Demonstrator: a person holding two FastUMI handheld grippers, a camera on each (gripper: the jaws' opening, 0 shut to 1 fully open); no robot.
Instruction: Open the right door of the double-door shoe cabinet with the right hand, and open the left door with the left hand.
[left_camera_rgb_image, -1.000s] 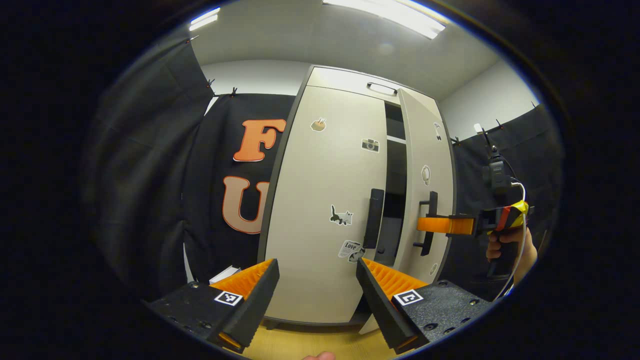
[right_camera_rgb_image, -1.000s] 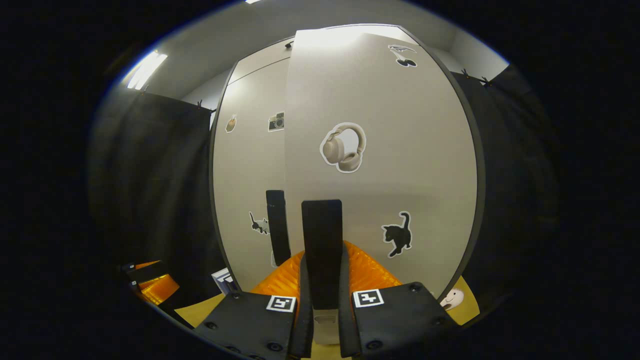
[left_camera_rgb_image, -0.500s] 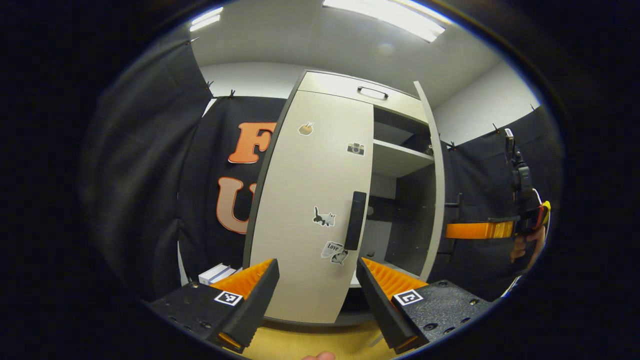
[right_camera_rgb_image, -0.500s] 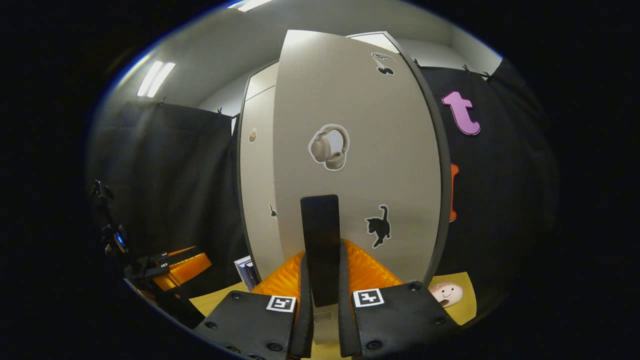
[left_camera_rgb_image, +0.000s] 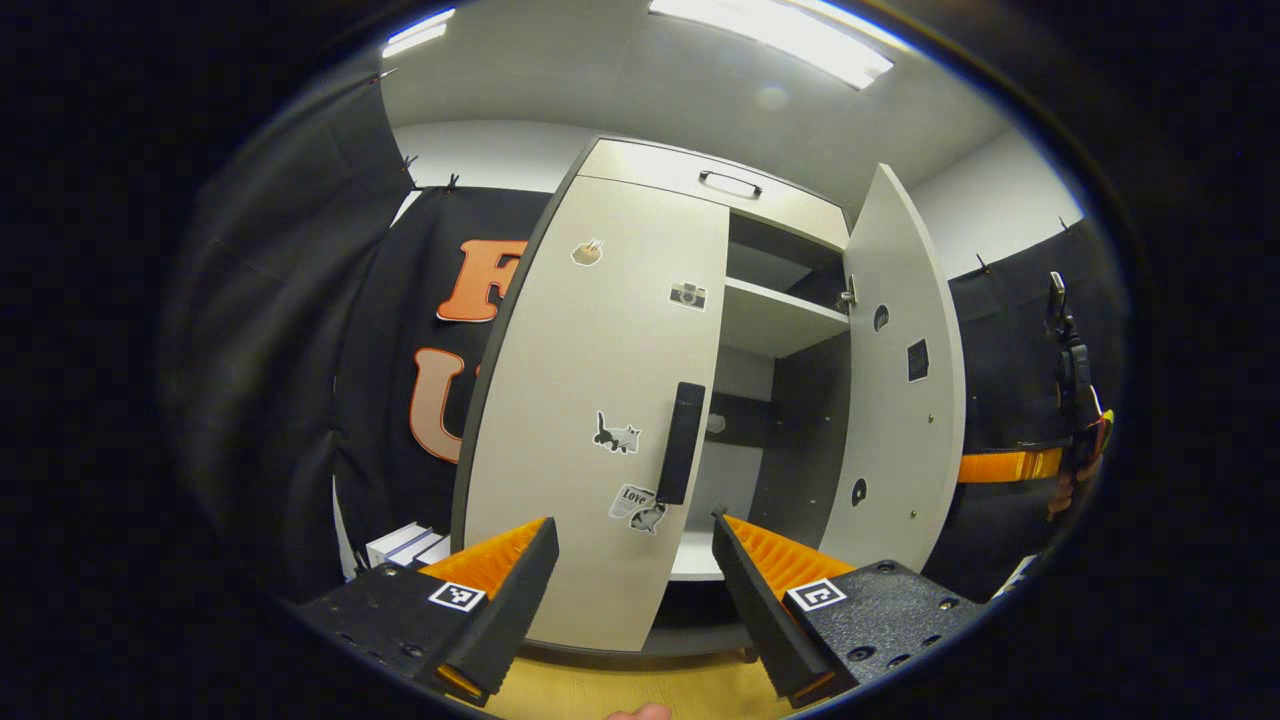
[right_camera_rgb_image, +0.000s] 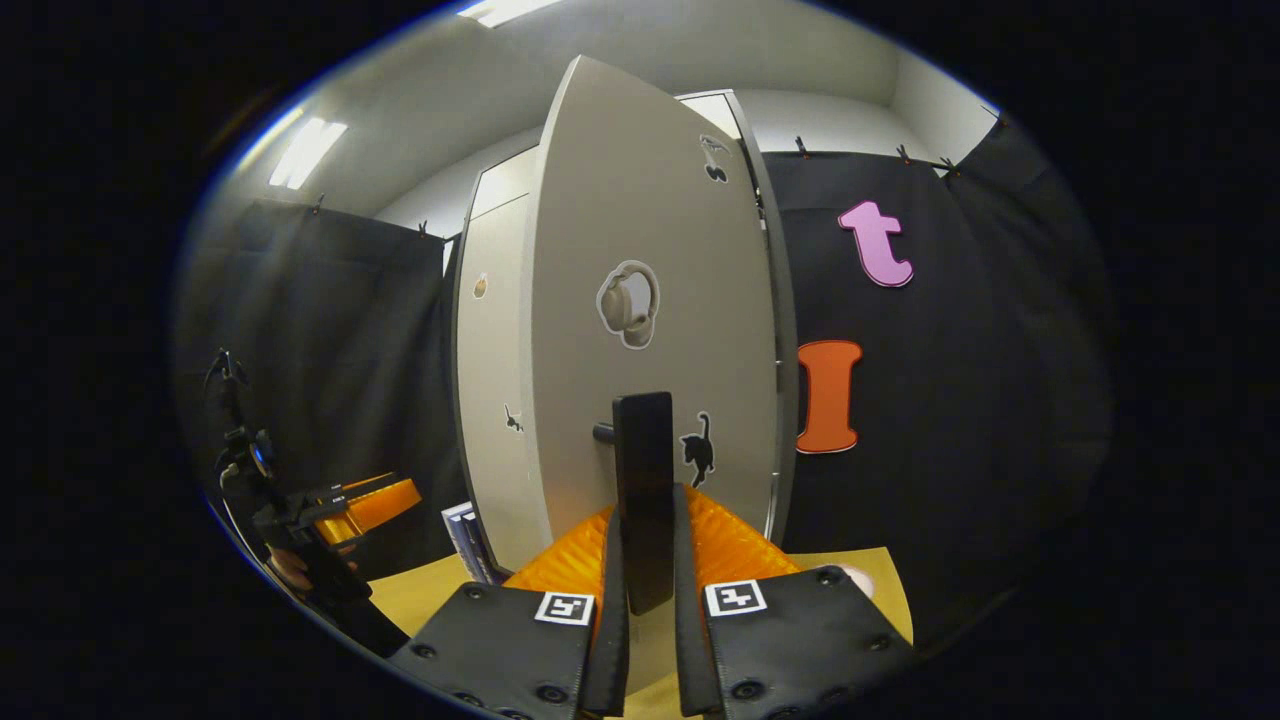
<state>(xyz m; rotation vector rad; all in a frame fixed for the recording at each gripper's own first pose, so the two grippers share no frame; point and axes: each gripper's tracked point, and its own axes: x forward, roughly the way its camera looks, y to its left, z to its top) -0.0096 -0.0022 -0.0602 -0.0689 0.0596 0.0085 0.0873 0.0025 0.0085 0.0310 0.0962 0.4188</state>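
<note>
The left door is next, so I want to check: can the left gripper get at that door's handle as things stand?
Probably yes. The left gripper is open, and the black handle on the closed left door stands just above and ahead of its fingers, with nothing between. The right door is swung well aside.

One pale beige double-door shoe cabinet (left_camera_rgb_image: 600, 330). Two doors: closed left door (left_camera_rgb_image: 580, 400), open right door (left_camera_rgb_image: 900, 400). Two black bar handles (left_camera_rgb_image: 681, 442) (right_camera_rgb_image: 643, 495). Two orange-fingered grippers: left gripper (left_camera_rgb_image: 635, 565), right gripper (right_camera_rgb_image: 648, 560). One inner shelf (left_camera_rgb_image: 775, 315).
</note>
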